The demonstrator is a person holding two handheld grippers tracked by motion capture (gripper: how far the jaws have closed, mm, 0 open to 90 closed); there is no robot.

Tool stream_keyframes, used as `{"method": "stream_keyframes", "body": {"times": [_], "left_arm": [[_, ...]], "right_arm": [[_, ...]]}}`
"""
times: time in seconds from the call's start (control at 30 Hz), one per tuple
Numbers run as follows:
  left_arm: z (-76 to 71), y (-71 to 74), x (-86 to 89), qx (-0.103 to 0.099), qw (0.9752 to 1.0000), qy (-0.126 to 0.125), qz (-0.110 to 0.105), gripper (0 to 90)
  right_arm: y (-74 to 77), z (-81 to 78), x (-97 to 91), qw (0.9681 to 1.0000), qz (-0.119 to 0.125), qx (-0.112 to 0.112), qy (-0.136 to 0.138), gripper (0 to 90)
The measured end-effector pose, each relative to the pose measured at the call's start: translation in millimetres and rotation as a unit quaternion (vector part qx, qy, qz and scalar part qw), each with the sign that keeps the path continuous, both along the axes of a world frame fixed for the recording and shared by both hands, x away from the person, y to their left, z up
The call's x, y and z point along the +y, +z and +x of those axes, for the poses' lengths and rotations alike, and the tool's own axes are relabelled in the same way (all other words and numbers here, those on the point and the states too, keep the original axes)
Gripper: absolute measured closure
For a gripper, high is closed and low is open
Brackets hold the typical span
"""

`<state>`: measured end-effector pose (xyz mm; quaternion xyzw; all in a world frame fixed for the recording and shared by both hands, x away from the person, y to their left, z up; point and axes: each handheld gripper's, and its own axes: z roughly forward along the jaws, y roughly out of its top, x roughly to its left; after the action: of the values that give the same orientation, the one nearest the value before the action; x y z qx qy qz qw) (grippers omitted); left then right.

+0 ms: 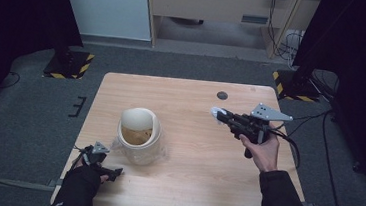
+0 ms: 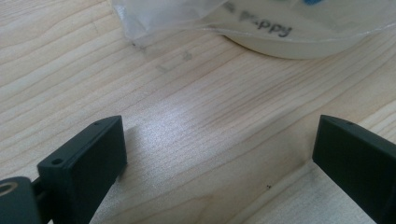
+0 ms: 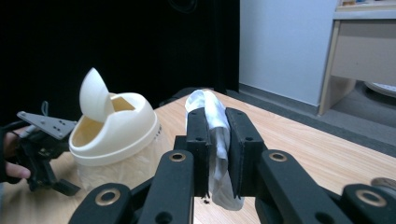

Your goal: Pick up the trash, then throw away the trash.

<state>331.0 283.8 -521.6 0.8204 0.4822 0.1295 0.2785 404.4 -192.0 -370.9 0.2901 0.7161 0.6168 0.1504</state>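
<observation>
My right gripper (image 3: 215, 140) clamps crumpled white wad (image 3: 212, 116), likely tissue, over tabletop's right edge (image 1: 287, 152); light, soft, best pinched mid-bundle. Cream swing-lid bin (image 1: 139, 134) stands left of centre, plastic-lined. My left gripper (image 1: 114, 171) rests near front-left corner, jaws apart, empty.

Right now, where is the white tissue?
The tissue is pinched in the right gripper, above the table's right side, right of the cream bin.
</observation>
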Motion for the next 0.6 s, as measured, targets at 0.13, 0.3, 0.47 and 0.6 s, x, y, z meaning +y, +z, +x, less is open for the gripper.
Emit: {"method": "stream_keyframes", "body": {"times": [0.13,0.3,0.47,0.6], "left_arm": [[0.0,-0.2,-0.2,-0.001,1.0000,0.000,0.000,2.0],[0.0,-0.2,-0.1,-0.001,1.0000,-0.001,0.001,1.9],[-0.2,-0.7,-0.7,-0.003,1.0000,0.000,0.001,1.7],[0.1,-1.0,-0.5,-0.004,1.0000,0.000,0.000,1.3]], "right_arm": [[1.6,0.4,2.8,0.9999,0.015,0.002,0.007,80.4],[1.0,-0.1,4.5,0.9998,0.019,0.002,0.009,80.5],[5.7,-1.8,14.3,0.9997,0.013,-0.003,0.021,80.6],[10.5,-2.6,28.2,0.9994,0.010,-0.008,0.033,80.6]]}}
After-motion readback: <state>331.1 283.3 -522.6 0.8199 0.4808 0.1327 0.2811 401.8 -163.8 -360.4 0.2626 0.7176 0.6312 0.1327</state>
